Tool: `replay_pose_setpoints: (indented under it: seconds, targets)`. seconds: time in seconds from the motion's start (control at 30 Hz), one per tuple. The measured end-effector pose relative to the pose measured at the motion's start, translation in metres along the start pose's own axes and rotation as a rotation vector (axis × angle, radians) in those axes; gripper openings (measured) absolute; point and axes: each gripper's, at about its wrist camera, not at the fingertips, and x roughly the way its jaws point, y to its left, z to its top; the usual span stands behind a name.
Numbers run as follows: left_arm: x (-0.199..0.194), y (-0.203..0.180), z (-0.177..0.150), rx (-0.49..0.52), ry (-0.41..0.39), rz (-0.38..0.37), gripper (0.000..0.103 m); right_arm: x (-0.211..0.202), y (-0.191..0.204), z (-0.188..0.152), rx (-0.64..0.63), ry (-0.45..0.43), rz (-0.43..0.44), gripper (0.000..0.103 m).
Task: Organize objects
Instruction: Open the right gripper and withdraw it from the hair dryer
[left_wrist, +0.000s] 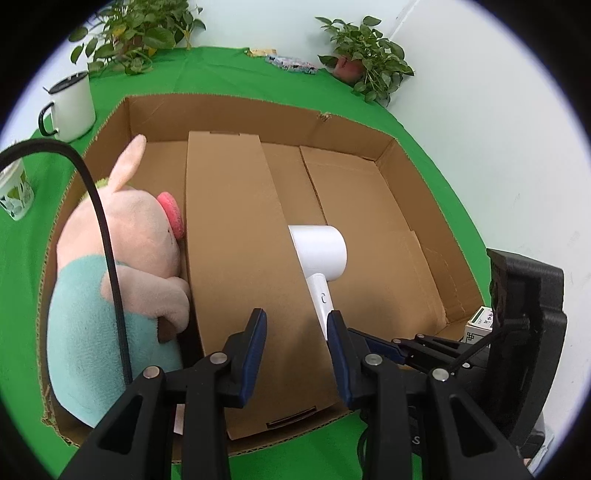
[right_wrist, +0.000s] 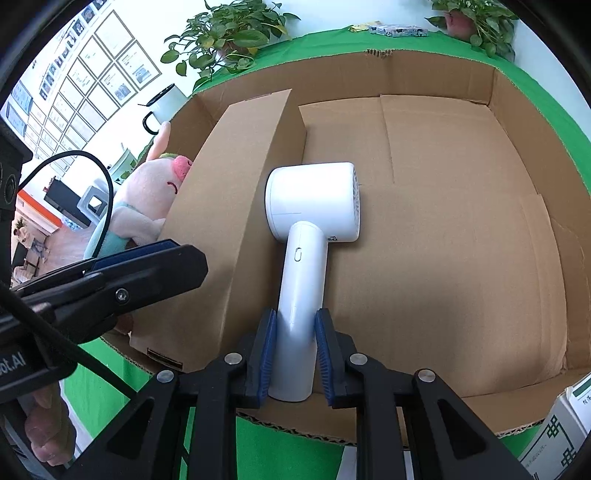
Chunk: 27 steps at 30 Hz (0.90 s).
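Blue-padded fingers of my right gripper (right_wrist: 294, 354) fill the bottom centre of the right wrist view, closed around the lower handle of a white hair dryer (right_wrist: 308, 236). Its round head lies on the floor of an open cardboard box (right_wrist: 443, 240), mid-frame, just right of a tall cardboard divider (right_wrist: 229, 221). Left of that divider, at the frame's left, a pink pig plush (right_wrist: 147, 199) in a teal top sits in the narrow compartment.

From the left wrist view, my left gripper (left_wrist: 297, 339) sits at bottom centre, fingers spread wide and holding nothing, above the divider (left_wrist: 236, 258). The dryer (left_wrist: 319, 258) shows at centre right, the pig (left_wrist: 122, 258) at left.

Green cloth (left_wrist: 207, 74) covers the table around the box. A white mug (left_wrist: 72, 107) stands at upper left, with potted plants (left_wrist: 365, 55) along the top.
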Motion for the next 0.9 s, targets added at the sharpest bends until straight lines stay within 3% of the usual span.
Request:
replay_pose_setpoints:
  seconds: [0.07,0.13,0.17,0.2,0.27,0.5,0.57,0.63,0.9]
  targets:
    - [-0.008,-0.006,-0.002,0.033,-0.049,0.028,0.032,-0.004,0.001,0.0,-0.014,-0.015,-0.006,0.021]
    - [-0.017,-0.013,-0.005,0.07,-0.106,0.075,0.037,-0.019,0.005,-0.005,-0.06,-0.076,-0.05,0.029]
    - [-0.023,-0.018,-0.008,0.094,-0.14,0.112,0.038,-0.028,0.007,-0.008,-0.083,-0.113,-0.075,0.05]
    - [-0.028,-0.021,-0.011,0.111,-0.169,0.145,0.04,-0.035,0.008,-0.011,-0.096,-0.146,-0.088,0.079]
    - [-0.041,-0.027,-0.017,0.14,-0.231,0.198,0.047,-0.054,0.01,-0.018,-0.122,-0.227,-0.086,0.096]
    - [-0.094,-0.035,-0.046,0.153,-0.469,0.349,0.082,-0.096,0.011,-0.042,-0.176,-0.36,-0.1,0.096]
    - [-0.105,-0.042,-0.054,0.169,-0.54,0.407,0.082,-0.104,0.009,-0.05,-0.167,-0.386,-0.111,0.098]
    - [-0.108,-0.048,-0.059,0.169,-0.563,0.454,0.082,-0.109,0.008,-0.057,-0.14,-0.412,-0.133,0.101]
    - [-0.103,-0.061,-0.087,0.125,-0.543,0.481,0.082,-0.121,0.003,-0.077,-0.13,-0.44,-0.148,0.102]
